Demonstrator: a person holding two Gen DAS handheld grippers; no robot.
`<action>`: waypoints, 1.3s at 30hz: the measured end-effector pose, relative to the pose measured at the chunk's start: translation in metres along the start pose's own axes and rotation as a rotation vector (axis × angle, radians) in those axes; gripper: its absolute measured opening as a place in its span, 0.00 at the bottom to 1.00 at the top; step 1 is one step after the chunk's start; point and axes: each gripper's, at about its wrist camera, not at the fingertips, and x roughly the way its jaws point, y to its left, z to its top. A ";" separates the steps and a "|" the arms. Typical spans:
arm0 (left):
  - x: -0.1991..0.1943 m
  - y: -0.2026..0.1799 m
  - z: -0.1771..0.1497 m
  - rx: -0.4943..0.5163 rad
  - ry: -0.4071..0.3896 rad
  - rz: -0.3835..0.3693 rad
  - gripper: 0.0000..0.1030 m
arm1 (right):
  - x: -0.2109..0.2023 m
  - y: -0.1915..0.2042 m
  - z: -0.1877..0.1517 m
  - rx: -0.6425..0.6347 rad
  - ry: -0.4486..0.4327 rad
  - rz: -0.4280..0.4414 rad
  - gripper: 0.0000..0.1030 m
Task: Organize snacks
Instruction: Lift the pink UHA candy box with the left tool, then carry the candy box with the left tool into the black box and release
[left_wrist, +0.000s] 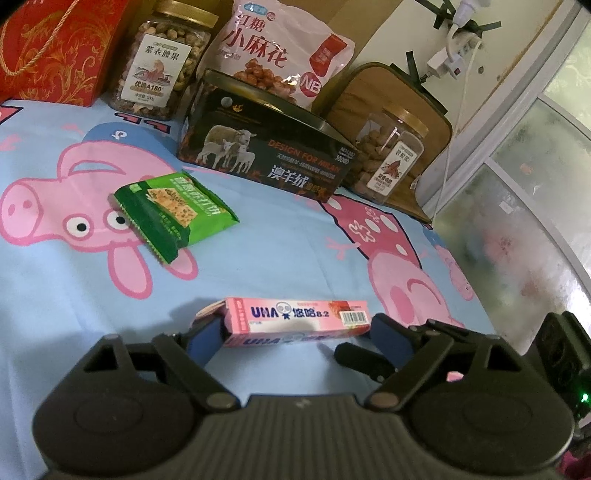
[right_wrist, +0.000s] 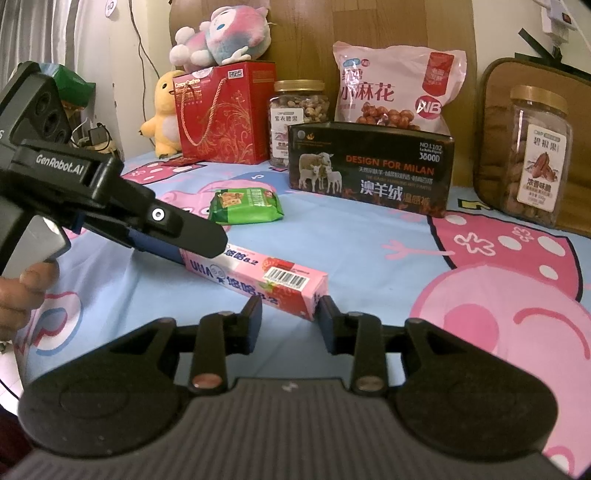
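1. The left gripper (left_wrist: 295, 334) stands with its jaws spread wide, one blue pad at each end of the pink candy box (left_wrist: 303, 314). Whether those pads press on the carton or merely bracket it cannot be told.
2. The right gripper (right_wrist: 290, 317) hovers at the box's nearer end with its jaws partly apart. The carton's corner sits just at its fingertips, not clamped between them.
3. The candy box lies lengthwise on the cartoon-pig bedsheet (left_wrist: 277, 258), one end flap looking loose.
4. Well beyond it lies a green cracker packet (left_wrist: 173, 214), apart from the other goods.
5. At the back, a black carton (left_wrist: 266, 155), two nut jars, a pink snack bag and a red gift bag line the headboard.
6. The step in hand appears to be moving the candy box, with both tools gathered on it.
7. The next move likely calls for one firm grip across the carton's narrow sides, then a carry toward the back row; the loose flap could catch.
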 end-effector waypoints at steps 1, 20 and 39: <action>0.000 0.001 0.001 -0.001 0.000 -0.001 0.86 | 0.000 0.000 0.000 -0.001 0.000 -0.001 0.37; -0.018 -0.002 0.007 -0.007 -0.052 -0.042 0.84 | -0.009 0.001 0.005 0.015 -0.080 -0.028 0.28; -0.003 -0.043 0.097 0.121 -0.145 -0.033 0.84 | -0.008 -0.033 0.078 -0.046 -0.287 -0.118 0.30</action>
